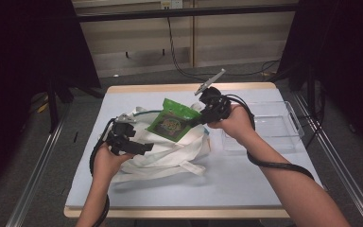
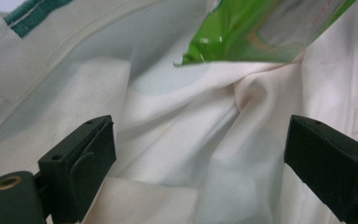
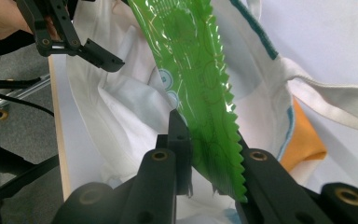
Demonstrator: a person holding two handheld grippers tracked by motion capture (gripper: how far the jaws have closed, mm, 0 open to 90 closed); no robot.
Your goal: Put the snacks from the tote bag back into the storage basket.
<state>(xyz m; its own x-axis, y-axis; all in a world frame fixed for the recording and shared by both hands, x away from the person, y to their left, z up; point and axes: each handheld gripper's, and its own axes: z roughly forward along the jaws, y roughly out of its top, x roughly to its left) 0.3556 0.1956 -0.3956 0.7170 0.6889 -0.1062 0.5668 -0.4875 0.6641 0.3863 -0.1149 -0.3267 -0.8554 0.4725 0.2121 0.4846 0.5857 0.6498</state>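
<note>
The pouch (image 1: pixel 174 120) is showing glossy green foil with a zigzag-cut edge and a colourful printed panel; its writing is too small to read. It is hanging tilted over the open mouth of the white bag (image 1: pixel 170 153), mid-table. The right gripper (image 1: pixel 199 121) is pinching the pouch's right edge between clenched jaws. The left gripper (image 1: pixel 146 147), jaws spread wide, is sitting at the bag's left, grasping nothing. A clear tray (image 1: pixel 290 124) is lying at the right.
</note>
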